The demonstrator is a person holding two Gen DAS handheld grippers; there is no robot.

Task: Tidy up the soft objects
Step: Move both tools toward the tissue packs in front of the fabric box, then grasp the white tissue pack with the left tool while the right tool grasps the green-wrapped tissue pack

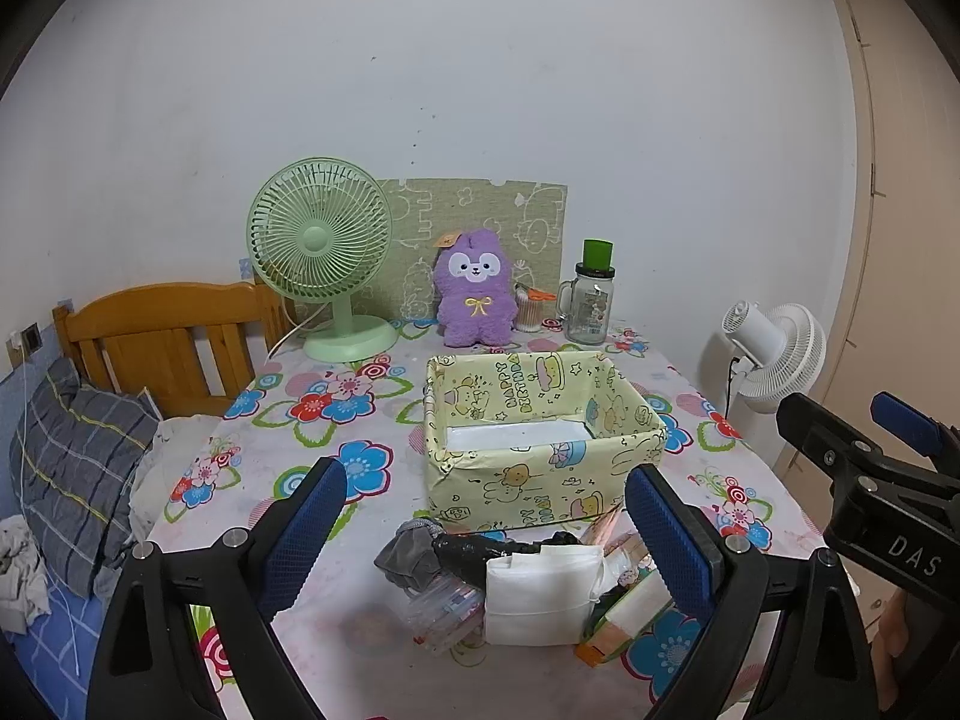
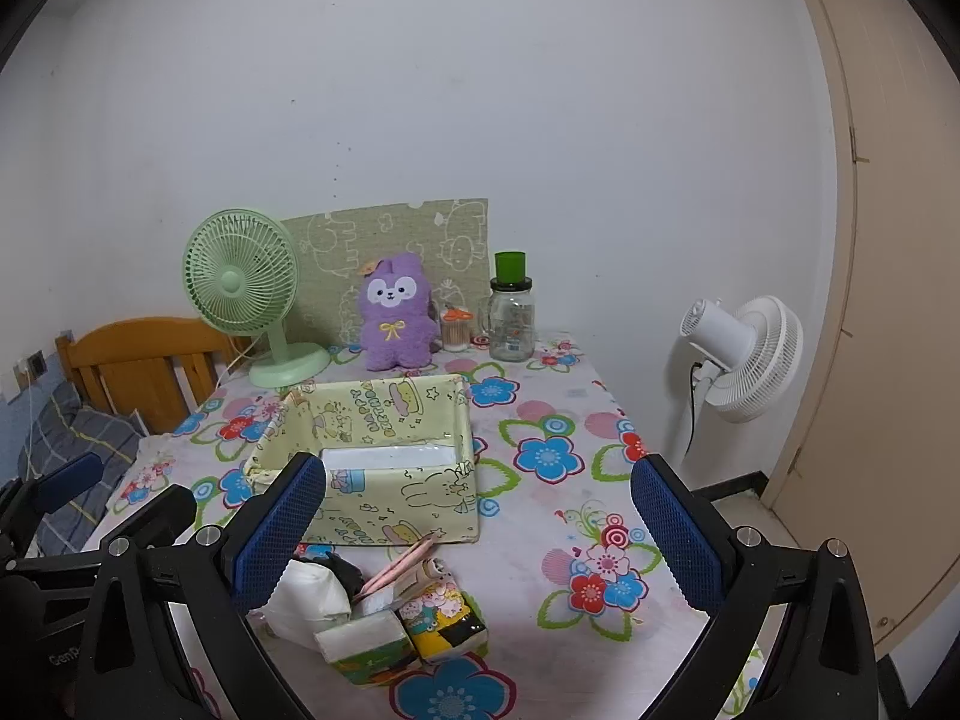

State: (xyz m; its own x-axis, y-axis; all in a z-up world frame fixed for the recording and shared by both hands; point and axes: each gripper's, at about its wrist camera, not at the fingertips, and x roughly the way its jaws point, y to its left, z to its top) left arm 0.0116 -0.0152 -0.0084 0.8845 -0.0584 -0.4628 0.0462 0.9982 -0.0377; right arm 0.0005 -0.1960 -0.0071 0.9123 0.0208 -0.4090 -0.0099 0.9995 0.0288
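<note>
Both hand-held tools hover at the near edge of the table [image 2: 600, 420], nothing taken up yet. The left gripper [image 1: 486, 531] has its jaws spread wide and empty, the small heap of soft goods lying on the table beyond and between them. The right gripper [image 2: 480, 525] is likewise spread, holding nothing.

The heap sits close to the near edge, just in front of the open box [image 1: 540, 420], which stands mid-table and appears empty, its white floor bare. In the heap: a folded white mask [image 1: 540, 594], a grey scrunchie [image 1: 411, 558], a black bundle [image 1: 480, 546] touching it, a clear plastic packet [image 1: 444, 606], and printed tissue packs [image 2: 444, 618] lying side by side. A purple plush toy [image 1: 477, 294] sits upright at the far edge, between the green fan [image 1: 324, 258] and a glass jar [image 1: 591, 309].

Judgement: the step in hand is the first pick. The items overlap, so one lying free on top, the mask or a tissue pack, should go first; close on its middle, lift clear, and release low inside the box.

Materials: the mask is thin, pleated and limp; the tissue packs are squarish, film-wrapped and likely slippery; the scrunchie is gathered fabric. The box is paper-wrapped with slightly crumpled rims, and may shift if nudged.
</note>
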